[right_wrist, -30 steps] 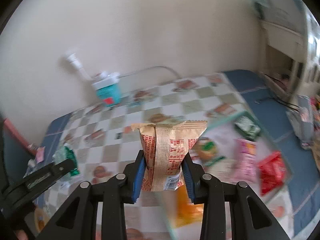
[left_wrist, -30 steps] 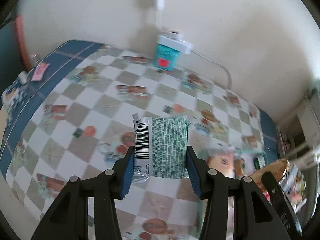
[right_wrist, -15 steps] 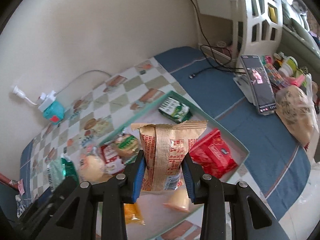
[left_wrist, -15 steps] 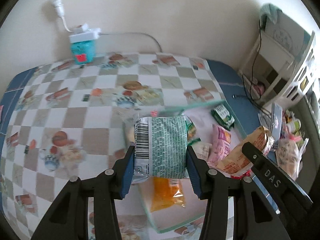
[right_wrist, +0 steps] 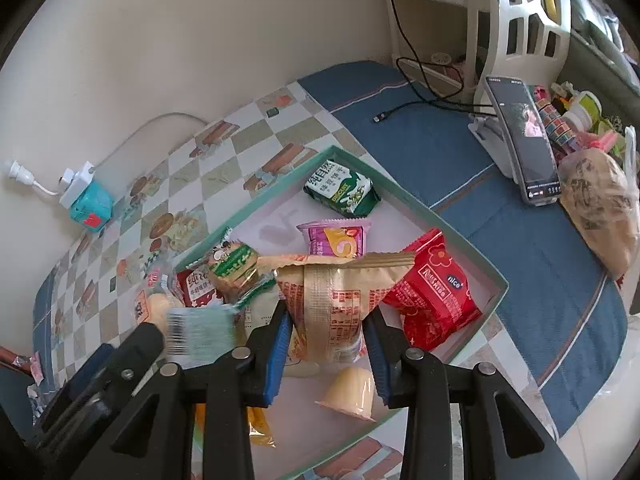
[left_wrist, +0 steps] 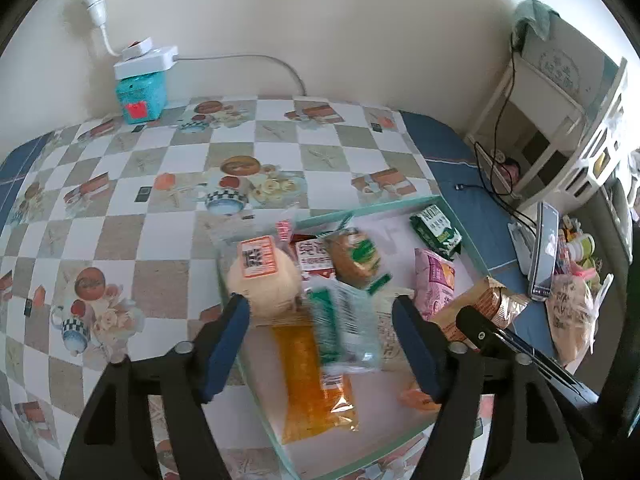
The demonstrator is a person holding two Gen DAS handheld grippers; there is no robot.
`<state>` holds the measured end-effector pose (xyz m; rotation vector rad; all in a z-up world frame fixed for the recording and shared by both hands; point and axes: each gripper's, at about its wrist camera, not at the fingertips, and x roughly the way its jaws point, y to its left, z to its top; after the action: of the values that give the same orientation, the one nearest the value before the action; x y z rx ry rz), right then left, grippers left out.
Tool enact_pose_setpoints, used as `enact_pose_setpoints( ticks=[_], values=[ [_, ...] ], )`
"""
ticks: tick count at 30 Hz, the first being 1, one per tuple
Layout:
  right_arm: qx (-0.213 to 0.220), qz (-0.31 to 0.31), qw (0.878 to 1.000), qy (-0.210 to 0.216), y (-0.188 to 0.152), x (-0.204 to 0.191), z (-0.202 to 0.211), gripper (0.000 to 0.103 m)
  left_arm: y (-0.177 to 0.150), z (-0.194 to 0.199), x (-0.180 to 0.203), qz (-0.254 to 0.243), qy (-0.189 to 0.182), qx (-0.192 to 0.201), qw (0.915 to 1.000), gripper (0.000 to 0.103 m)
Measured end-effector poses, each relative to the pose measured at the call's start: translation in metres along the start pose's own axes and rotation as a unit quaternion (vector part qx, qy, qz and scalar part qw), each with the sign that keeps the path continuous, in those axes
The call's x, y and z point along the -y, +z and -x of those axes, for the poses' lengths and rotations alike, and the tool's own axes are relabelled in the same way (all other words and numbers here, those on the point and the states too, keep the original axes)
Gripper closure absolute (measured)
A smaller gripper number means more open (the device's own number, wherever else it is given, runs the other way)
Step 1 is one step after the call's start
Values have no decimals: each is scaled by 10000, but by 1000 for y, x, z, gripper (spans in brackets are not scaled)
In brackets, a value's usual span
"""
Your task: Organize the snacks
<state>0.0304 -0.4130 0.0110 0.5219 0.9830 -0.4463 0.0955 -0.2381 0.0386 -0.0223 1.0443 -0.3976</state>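
Left gripper (left_wrist: 322, 322) jaws were opening, the blurred green packet (left_wrist: 345, 328) seen loose between them over the tray (right_wrist: 406, 194). The tan packet (right_wrist: 340, 304) was pinched by the right gripper (right_wrist: 326, 338), above the tray.

a room in a home: a table under a checkered food-print tablecloth (left_wrist: 168, 168) against a plain cream wall (left_wrist: 320, 20), a white openwork plastic shelf (right_wrist: 520, 20) with clutter, a black phone on a stand (right_wrist: 524, 140).
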Motion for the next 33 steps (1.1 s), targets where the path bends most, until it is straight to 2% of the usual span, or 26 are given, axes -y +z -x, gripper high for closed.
enact_pose_setpoints(
  ticks=[3, 4, 7, 11, 14, 16, 18, 21, 27, 33],
  values=[
    [-47, 38, 10000, -20, -2, -2, -2, 49, -2, 3, -12, 143, 118, 28, 9998, 27],
    [-56, 60, 10000, -27, -3, -3, -3, 41, -4, 4, -18, 213, 177, 42, 9996, 26],
    [-83, 123, 9999, -53, -8, -7, -3, 29, -10, 6, -37, 408, 438, 13, 9982, 10],
    [-49, 295, 9995, -108, -21, -12, 0, 11, -20, 8, -61, 595, 872, -145, 9943, 7],
    [0, 383, 9992, -126, -32, -14, 3, 7, -31, 11, -77, 675, 1096, -274, 9913, 7],
    [43, 523, 9985, -124, -41, -17, 6, 6, -41, 14, -87, 746, 1132, -362, 9901, 7],
    [48, 625, 9980, -49, -50, -20, 9, 0, -50, 18, -92, 733, 1174, -410, 9895, 7],
    [64, 781, 9969, 99, -65, -26, 15, 0, -66, 27, -98, 647, 1364, -421, 9876, 7],
    [153, 1101, 9938, 103, -92, -37, 28, 0, -82, 48, -108, 557, 1462, -253, 9874, 7],
    [226, 1303, 9912, 40, -108, -43, 38, 0, -96, 63, -115, 435, 1904, -75, 9807, 7]
  ],
)
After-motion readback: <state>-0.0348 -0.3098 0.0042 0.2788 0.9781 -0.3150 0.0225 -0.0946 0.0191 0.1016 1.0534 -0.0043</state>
